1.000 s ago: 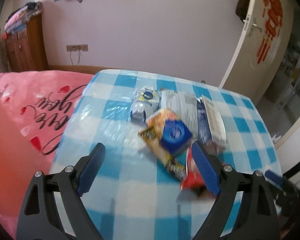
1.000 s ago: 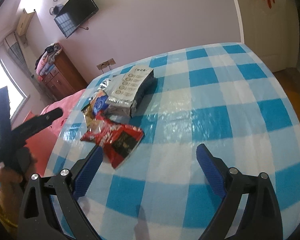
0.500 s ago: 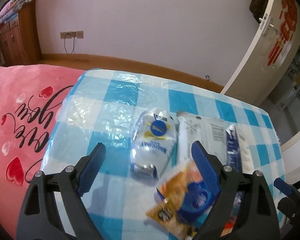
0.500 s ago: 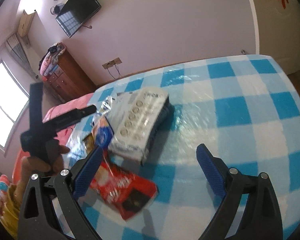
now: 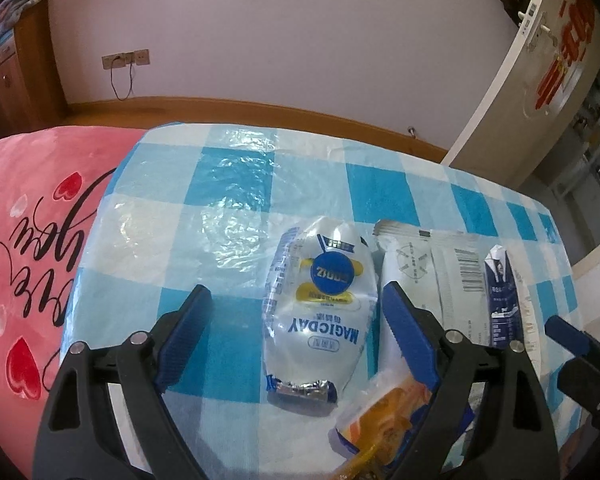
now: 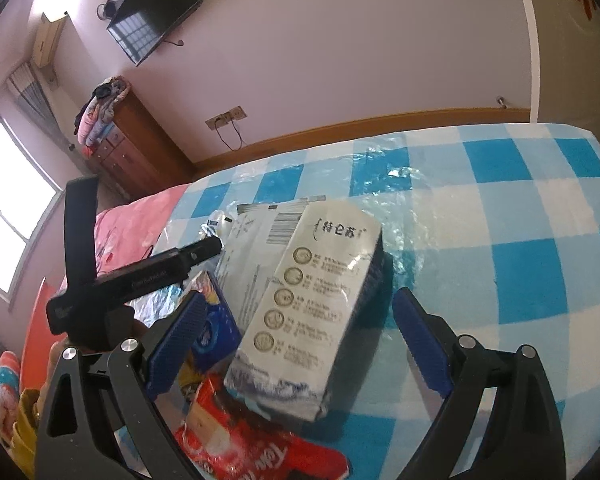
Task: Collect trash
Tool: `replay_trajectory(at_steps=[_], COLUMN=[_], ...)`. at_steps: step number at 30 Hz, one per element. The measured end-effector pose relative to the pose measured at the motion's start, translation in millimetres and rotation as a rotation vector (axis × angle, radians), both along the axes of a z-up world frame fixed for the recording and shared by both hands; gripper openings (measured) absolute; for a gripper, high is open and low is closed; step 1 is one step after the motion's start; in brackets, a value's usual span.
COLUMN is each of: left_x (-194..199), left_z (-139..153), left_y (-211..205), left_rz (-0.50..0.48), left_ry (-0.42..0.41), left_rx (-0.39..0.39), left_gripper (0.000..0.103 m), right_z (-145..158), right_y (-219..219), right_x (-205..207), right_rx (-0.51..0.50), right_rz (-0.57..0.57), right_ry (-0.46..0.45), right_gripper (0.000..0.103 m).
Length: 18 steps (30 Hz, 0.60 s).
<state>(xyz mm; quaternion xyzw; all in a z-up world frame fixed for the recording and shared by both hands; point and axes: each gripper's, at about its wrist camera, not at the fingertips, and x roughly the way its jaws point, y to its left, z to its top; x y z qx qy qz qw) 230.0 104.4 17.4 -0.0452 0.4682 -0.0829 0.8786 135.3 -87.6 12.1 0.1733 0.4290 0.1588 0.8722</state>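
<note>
open left gripper over white wrapper

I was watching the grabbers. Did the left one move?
Yes. The left gripper went forward over the checked tablecloth, from the red wrapper to the white MAGICDAY pouch.

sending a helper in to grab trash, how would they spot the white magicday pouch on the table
Start at the table under the blue-and-white checked plastic cloth, beside the pink bedspread. The litter lies in one cluster; the soft white plastic pouch is its outermost piece on the bedspread side. Unlike the flat white wrapper next to it, it is puffy, with a round blue badge and crimped silver end.
</note>
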Motion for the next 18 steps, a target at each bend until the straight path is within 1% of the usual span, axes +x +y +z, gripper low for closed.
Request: replay_trajectory(at_steps=[2, 4, 8, 10, 11, 14, 15, 18], left_x=[1, 0, -5, -7, -8, -10, -11, -17], left_z=[0, -1, -2, -2, -2, -1, 0, 0], left_y=[-3, -4, -16, -22, -26, -28, -29, -31], left_rz=[-0.006, -0.002, -0.021, -0.025, -0.025, -0.021, -0.022, -0.023], left_ry=[-0.008, -0.018, -0.036, -0.037, -0.036, -0.028, -0.027, -0.028], left_rx=[0.019, 0.026, 0.072, 0.116, 0.142, 0.131, 0.13, 0.126], left_gripper=[0.086, 0.083, 0.072, 0.065, 0.06, 0.06, 0.06, 0.06], right_z=[-1, -3, -8, -11, -13, -17, -19, -23], right_y=[3, 6, 8, 10, 10, 10, 10, 7], right_x=[3, 8, 13, 15, 15, 13, 13, 9], right_rx=[-0.011, -0.02, -0.034, -0.053, -0.062, -0.09, -0.097, -0.087], right_rz=[-0.002, -0.003, -0.002, -0.003, -0.004, -0.005, -0.004, 0.01], right_ry=[0.0, 0.006, 0.012, 0.016, 0.015, 0.015, 0.017, 0.019], right_gripper=[0.093, 0.093, 0.093, 0.086, 0.085, 0.079, 0.073, 0.07])
